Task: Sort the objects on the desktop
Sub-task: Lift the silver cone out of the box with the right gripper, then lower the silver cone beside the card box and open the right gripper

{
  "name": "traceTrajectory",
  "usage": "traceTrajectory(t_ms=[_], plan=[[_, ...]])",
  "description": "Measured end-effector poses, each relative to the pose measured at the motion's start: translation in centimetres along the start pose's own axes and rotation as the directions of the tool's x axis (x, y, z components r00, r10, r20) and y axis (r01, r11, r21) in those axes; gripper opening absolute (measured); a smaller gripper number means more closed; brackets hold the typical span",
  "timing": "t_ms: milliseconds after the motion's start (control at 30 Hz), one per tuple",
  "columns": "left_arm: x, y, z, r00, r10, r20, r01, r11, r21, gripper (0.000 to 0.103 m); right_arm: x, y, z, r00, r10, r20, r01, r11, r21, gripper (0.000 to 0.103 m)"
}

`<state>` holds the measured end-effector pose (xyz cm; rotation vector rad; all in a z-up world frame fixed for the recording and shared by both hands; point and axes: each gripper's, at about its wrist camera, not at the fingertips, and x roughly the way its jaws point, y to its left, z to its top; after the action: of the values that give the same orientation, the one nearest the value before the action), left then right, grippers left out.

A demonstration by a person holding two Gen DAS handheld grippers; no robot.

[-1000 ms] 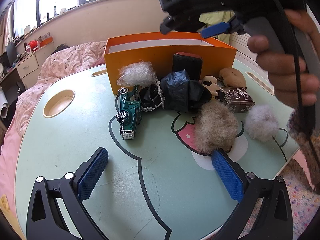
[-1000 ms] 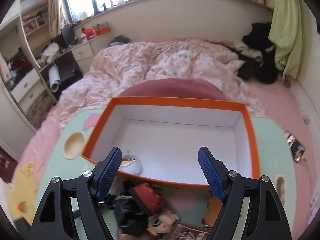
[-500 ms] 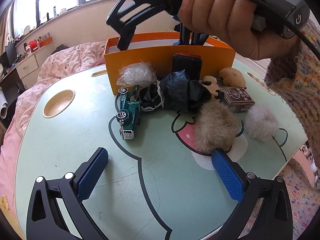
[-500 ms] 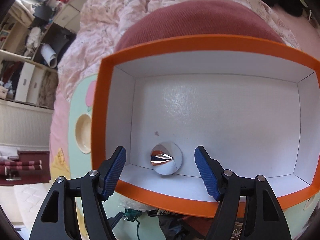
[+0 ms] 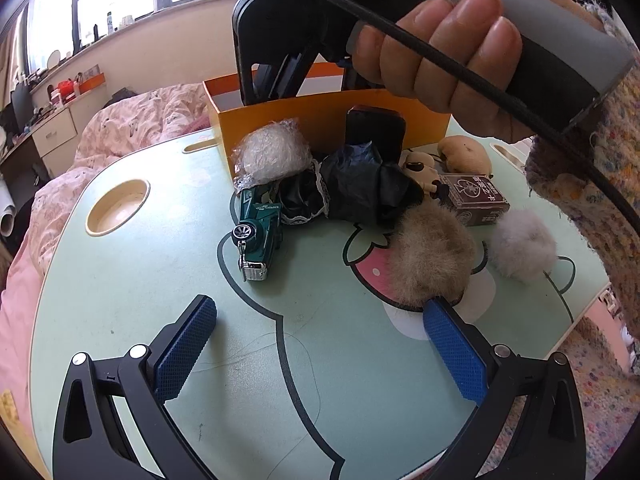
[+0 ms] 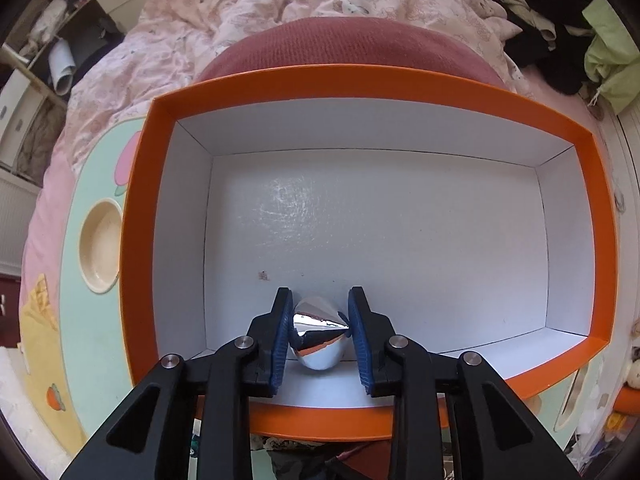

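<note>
Right hand-held gripper (image 6: pixel 318 330) clamped, pointing down; left hand-held gripper (image 5: pixel 320 346) spread.

Readable marks: few, and mostly too small to make out.

The dark brown card box (image 5: pixel 478 200) on the worktop (image 5: pixel 120 288) carries pale printed characters along its top edge and a spade-like emblem on the lid, but the characters are too blurred to read. The green toy car (image 5: pixel 258 224) has a small white line of lettering on its side, also too small to read. The orange box (image 6: pixel 360 84) shows no lettering on its rim or white inside. Nothing else in either view bears legible text, numbers or signs.
</note>
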<state>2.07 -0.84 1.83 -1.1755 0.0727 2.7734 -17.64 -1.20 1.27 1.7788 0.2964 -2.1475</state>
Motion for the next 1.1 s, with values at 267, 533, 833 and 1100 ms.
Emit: traceTrajectory(t_ms=[267, 533, 833, 1100], plan=[[0.2, 0.1, 0.1, 1.000, -0.001, 0.001, 0.001, 1.000, -0.001, 0.103, -2.7, -3.9, -0.5, 0.972, 0.210, 0.105, -0.220, 0.970, 0.099, 0.027], [0.1, 0.1, -0.1, 1.000, -0.002, 0.001, 0.002, 1.000, 0.000, 0.103, -8.7, -7.8, -6.7, 0.913, 0.331, 0.237, -0.355, 0.933, 0.065, 0.027], [0.1, 0.1, -0.2, 1.000, -0.002, 0.001, 0.002, 1.000, 0.001, 0.103, -6.7, -9.5, -9.5, 0.926, 0.260, 0.272, -0.283, 0.958, 0.047, 0.037], [0.0, 0.1, -0.3, 1.000, -0.002, 0.001, 0.002, 1.000, 0.001, 0.103, -8.9, -11.7, -10.9, 0.887, 0.087, 0.453, -0.158, 0.980, 0.122, 0.049]])
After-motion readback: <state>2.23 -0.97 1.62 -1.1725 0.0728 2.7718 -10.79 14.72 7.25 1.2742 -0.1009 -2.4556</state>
